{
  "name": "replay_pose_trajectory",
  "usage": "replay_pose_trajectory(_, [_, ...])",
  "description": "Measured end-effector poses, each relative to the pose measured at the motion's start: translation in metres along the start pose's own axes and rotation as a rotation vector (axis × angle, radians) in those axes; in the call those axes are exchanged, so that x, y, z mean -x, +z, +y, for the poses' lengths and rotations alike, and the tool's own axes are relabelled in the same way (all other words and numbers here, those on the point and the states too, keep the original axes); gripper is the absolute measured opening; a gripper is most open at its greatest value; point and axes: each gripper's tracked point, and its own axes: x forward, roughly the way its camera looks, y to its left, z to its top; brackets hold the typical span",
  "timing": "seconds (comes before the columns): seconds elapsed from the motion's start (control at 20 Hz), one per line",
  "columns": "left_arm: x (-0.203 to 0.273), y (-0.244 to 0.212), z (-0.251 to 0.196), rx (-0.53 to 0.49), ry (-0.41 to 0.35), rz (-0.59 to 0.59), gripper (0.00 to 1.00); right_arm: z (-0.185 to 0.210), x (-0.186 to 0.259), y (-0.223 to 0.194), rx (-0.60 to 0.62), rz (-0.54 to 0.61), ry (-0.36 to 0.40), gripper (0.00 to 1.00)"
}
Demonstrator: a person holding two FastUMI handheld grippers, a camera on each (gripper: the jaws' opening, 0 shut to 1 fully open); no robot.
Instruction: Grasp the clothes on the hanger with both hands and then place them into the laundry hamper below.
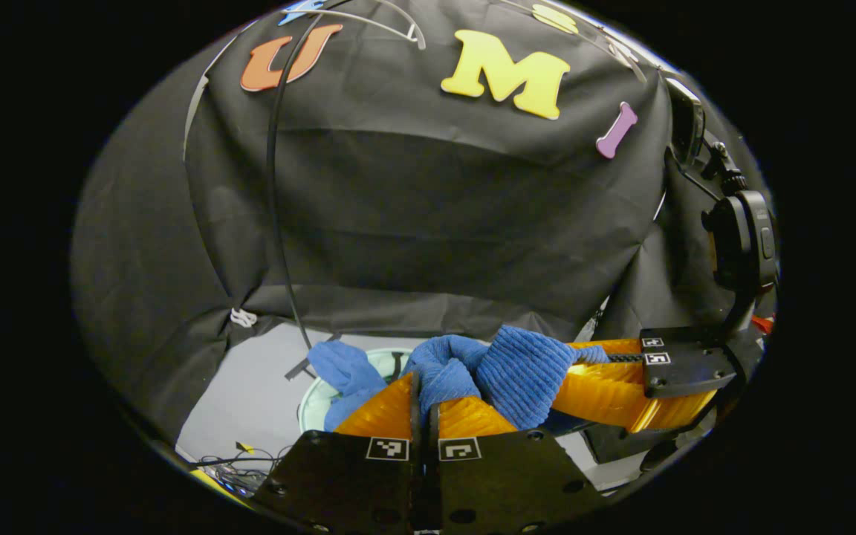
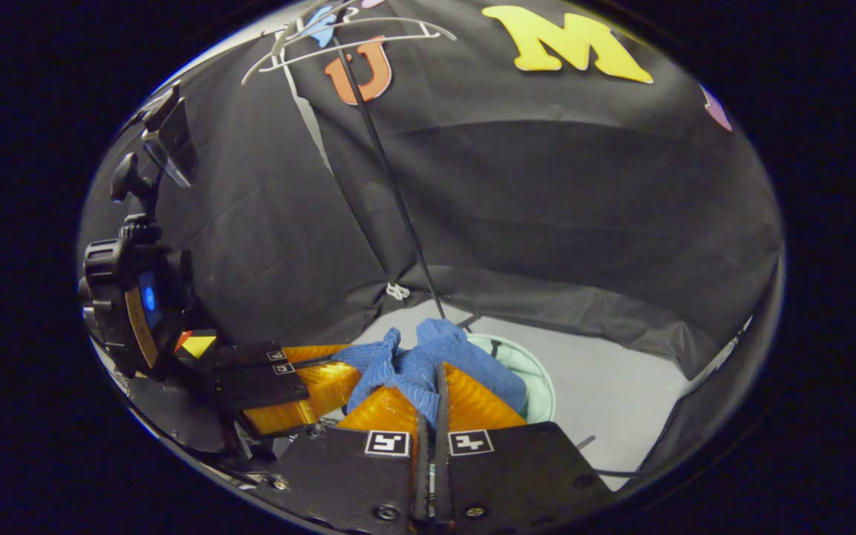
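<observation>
Both the left gripper and right gripper clench the blue cloth above the pale hamper, low centre frame.

There are 2 grippers, the left gripper and the right gripper. There is 1 blue garment, 1 pale green hamper, 1 white hanger and 1 black pole.

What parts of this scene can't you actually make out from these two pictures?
- Laundry hamper: in the left gripper view the blue cloth and the left gripper cover most of it; its inside is hidden.
- Cloth's shape: bunched, so the garment type is unclear.
- Hanger: top cut off by the right gripper view's edge.
</observation>
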Motion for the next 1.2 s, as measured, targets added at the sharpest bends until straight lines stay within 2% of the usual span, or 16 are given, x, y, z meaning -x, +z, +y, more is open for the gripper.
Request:
replay_pose_trajectory(0.05, [-0.003, -0.01, -0.001, -0.003, 0.009, 0.025, 0.01, -0.004, -0.008, -0.008, -0.01, 0.025, -0.012, 0.06])
replay_pose_trajectory(0.2, [-0.013, -0.053, 0.014, 0.032, 0.047, 0.117, 0.05, -0.018, -0.032, -0.042, -0.063, 0.09, -0.051, 0.06])
replay_pose_trajectory(0.25, [-0.016, -0.063, 0.012, 0.043, 0.044, 0.142, 0.0, -0.021, -0.036, -0.051, -0.084, 0.117, -0.059, 0.06])
replay_pose_trajectory(0.3, [-0.02, -0.072, 0.011, 0.044, 0.036, 0.156, 0.05, -0.022, -0.041, -0.06, -0.092, 0.133, -0.06, 0.06])
replay_pose_trajectory(0.35, [-0.021, -0.078, 0.011, 0.037, 0.039, 0.17, 0.01, -0.022, -0.043, -0.064, -0.088, 0.146, -0.063, 0.06])
replay_pose_trajectory(0.4, [-0.019, -0.083, 0.011, 0.029, 0.044, 0.185, 0.01, -0.022, -0.041, -0.066, -0.08, 0.155, -0.066, 0.06])
replay_pose_trajectory(0.45, [-0.018, -0.087, 0.011, 0.026, 0.048, 0.194, 0.05, -0.024, -0.042, -0.066, -0.072, 0.161, -0.069, 0.06])
replay_pose_trajectory(0.5, [-0.016, -0.09, 0.012, 0.028, 0.055, 0.201, 0.0, -0.025, -0.045, -0.069, -0.067, 0.166, -0.073, 0.06])
replay_pose_trajectory(0.7, [-0.017, -0.089, 0.021, 0.029, 0.102, 0.213, 0.01, -0.029, -0.044, -0.071, -0.078, 0.162, -0.108, 0.07])
replay_pose_trajectory(0.8, [-0.015, -0.083, 0.02, 0.027, 0.092, 0.209, 0.05, -0.031, -0.041, -0.069, -0.073, 0.154, -0.127, 0.09])
replay_pose_trajectory(0.9, [-0.006, -0.074, 0.02, 0.027, 0.09, 0.187, 0.68, -0.036, -0.038, -0.065, -0.079, 0.137, -0.143, 0.13])
replay_pose_trajectory(0.95, [-0.009, -0.079, 0.022, 0.021, 0.11, 0.18, 1.0, -0.036, -0.037, -0.06, -0.095, 0.119, -0.143, 0.31])
replay_pose_trajectory(1.05, [-0.001, -0.078, 0.028, 0.017, 0.128, 0.172, 0.97, -0.038, -0.042, -0.053, -0.091, 0.084, -0.167, 0.67])
replay_pose_trajectory(1.15, [0.007, -0.084, 0.04, 0.019, 0.136, 0.177, 1.0, -0.049, -0.04, -0.056, -0.081, 0.074, -0.203, 0.78])
replay_pose_trajectory(1.2, [0.012, -0.085, 0.043, 0.023, 0.14, 0.176, 0.97, -0.052, -0.033, -0.056, -0.077, 0.061, -0.216, 0.82])
